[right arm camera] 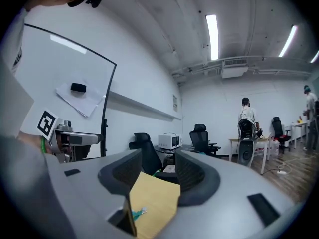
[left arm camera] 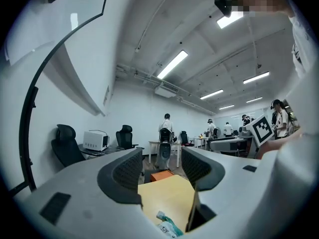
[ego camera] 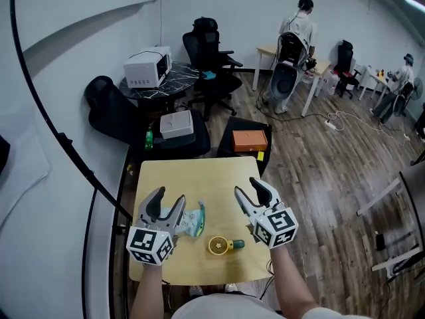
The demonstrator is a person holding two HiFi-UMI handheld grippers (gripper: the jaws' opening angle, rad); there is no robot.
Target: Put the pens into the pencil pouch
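In the head view, hovering over the yellow table [ego camera: 199,178] with left gripper [ego camera: 169,198] and right gripper [ego camera: 247,188], both spread and grasping nothing, the teal-and-white pencil pouch [ego camera: 192,219] lying on the tabletop between them, beside a round yellow object [ego camera: 219,245]. In the left gripper view, looking past parted, empty jaws, pencil pouch [left arm camera: 167,225] low on the table. In the right gripper view, likewise released and empty, a teal bit of pencil pouch [right arm camera: 137,213] below.
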